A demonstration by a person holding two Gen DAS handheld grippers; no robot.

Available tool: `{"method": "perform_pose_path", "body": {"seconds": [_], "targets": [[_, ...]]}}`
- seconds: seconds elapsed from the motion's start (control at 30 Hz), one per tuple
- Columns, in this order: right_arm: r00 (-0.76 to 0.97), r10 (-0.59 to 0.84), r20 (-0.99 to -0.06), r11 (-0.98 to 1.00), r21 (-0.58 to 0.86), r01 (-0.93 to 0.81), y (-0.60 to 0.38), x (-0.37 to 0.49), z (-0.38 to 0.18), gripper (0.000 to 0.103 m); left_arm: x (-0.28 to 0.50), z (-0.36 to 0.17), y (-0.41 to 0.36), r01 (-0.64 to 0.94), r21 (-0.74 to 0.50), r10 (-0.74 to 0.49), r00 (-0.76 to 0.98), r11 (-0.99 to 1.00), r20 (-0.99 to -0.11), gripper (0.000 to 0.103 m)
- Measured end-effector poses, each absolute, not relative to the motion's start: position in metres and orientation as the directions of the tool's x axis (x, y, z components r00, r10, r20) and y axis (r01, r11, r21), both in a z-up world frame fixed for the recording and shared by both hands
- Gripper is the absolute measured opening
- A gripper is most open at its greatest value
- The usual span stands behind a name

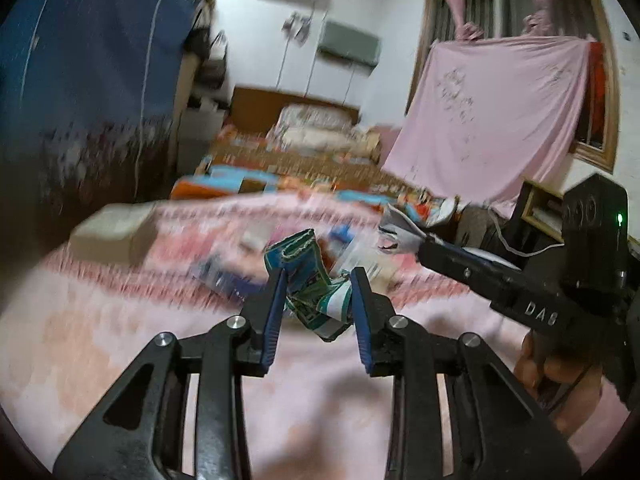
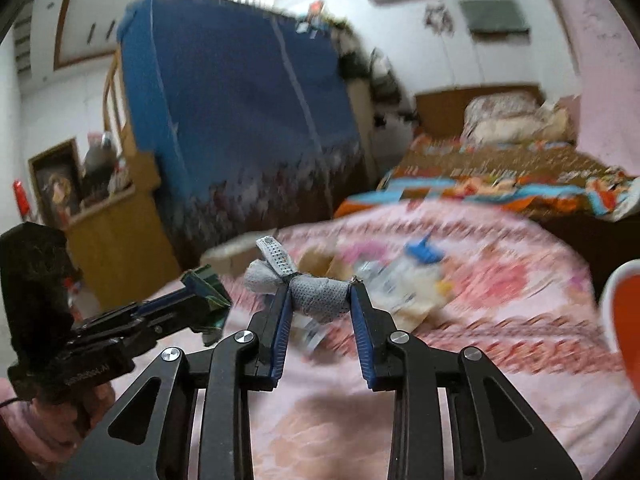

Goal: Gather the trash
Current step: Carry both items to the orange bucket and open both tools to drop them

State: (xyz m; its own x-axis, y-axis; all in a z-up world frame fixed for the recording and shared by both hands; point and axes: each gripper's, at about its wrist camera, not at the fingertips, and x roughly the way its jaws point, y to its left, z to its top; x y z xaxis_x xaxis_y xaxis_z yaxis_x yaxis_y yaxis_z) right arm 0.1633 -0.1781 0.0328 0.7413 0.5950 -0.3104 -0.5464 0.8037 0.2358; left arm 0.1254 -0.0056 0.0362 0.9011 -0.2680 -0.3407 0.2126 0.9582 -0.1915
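Note:
My left gripper (image 1: pixel 319 284) is shut on a crumpled blue-green wrapper (image 1: pixel 308 280), held above the pink bedspread (image 1: pixel 120 340). My right gripper (image 2: pixel 320 296) is shut on a grey-white crumpled wrapper (image 2: pixel 304 286), also lifted above the bed. In the left wrist view the right gripper (image 1: pixel 408 240) comes in from the right with its wrapper (image 1: pixel 396 228). In the right wrist view the left gripper (image 2: pixel 200 300) comes in from the left with the blue-green wrapper (image 2: pixel 208 284). More loose trash (image 2: pixel 400 280) lies blurred on the bedspread beyond both grippers.
A cardboard box (image 1: pixel 116 232) sits on the bed's far left. A blue wardrobe (image 2: pixel 240 120) stands on the left, a second bed (image 1: pixel 304 160) behind, and a pink sheet (image 1: pixel 492 120) hangs at the right. An orange-and-white object (image 2: pixel 624 320) sits at the right edge.

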Motion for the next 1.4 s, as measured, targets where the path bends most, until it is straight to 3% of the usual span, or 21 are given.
{"method": "perform_pose_path", "body": {"seconds": [0.37, 0.6, 0.73, 0.97, 1.4], "targets": [[0.966, 0.256, -0.023, 0.957, 0.148, -0.250, -0.251, 0.146, 0.069, 0.027, 0.148, 0.093, -0.077, 0.396, -0.050, -0.399, 0.907, 0.917, -0.134, 0.019], [0.999, 0.002, 0.043, 0.989, 0.150, -0.009, -0.308, 0.146, 0.074, 0.028, 0.172, 0.097, -0.134, 0.541, -0.047, -0.542, 0.829, 0.840, -0.134, 0.019], [0.995, -0.098, 0.026, 0.978, 0.187, 0.092, -0.342, 0.151, 0.068, 0.028, 0.181, 0.092, -0.168, 0.608, -0.056, -0.607, 0.776, 0.792, -0.170, 0.019], [0.973, -0.208, -0.103, 0.939, 0.256, 0.228, -0.384, 0.164, 0.047, 0.030, 0.214, 0.079, -0.215, 0.679, -0.146, -0.687, 0.665, 0.720, -0.293, 0.019], [0.920, -0.260, -0.292, 0.895, 0.286, 0.343, -0.408, 0.169, 0.022, 0.030, 0.260, 0.041, -0.279, 0.630, -0.293, -0.669, 0.515, 0.720, -0.536, 0.020]]}}
